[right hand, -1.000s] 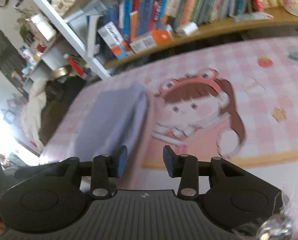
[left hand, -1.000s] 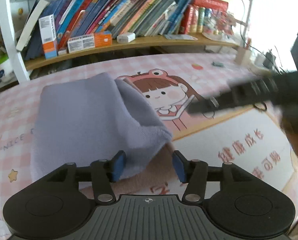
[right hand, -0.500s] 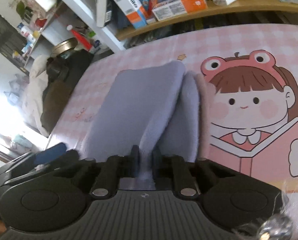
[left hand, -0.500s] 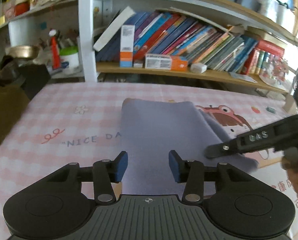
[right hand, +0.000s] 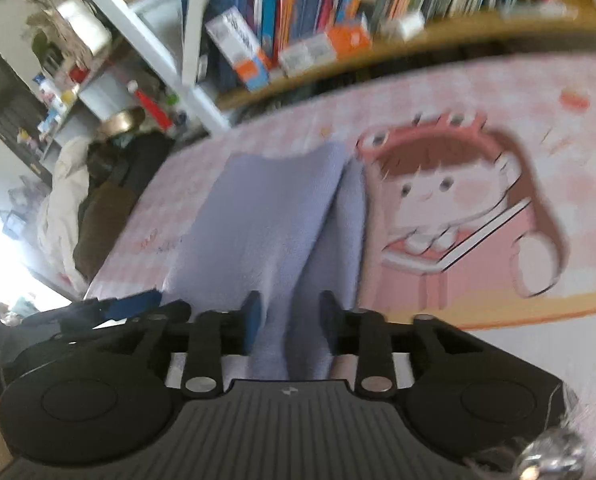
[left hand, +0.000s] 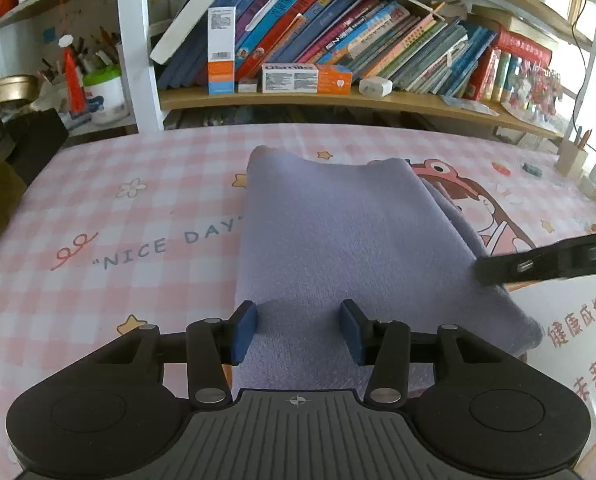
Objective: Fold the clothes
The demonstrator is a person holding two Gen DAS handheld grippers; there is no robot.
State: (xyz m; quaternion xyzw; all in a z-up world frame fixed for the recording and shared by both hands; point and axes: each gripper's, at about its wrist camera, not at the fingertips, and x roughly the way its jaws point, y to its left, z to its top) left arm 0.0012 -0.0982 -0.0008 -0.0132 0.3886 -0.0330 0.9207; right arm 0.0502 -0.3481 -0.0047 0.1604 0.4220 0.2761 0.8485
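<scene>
Fingers [right hand: 251, 322] of both grippers opening, lavender cloth [left hand: 338, 240] between them unpinched; its near edge hidden.

Right gripper [right hand: 288, 322]: jaws opening, a raised fold of the lavender cloth [right hand: 270, 216] between them. Cloth lies folded on the pink checked bench [right hand: 498, 92], beside the cartoon girl print [right hand: 450, 200]. Frame motion-blurred.

Right hand-held gripper [right hand: 288, 322] jaws opening off the previously pinched lavender cloth [right hand: 274, 216] fold, now flatter.
</scene>
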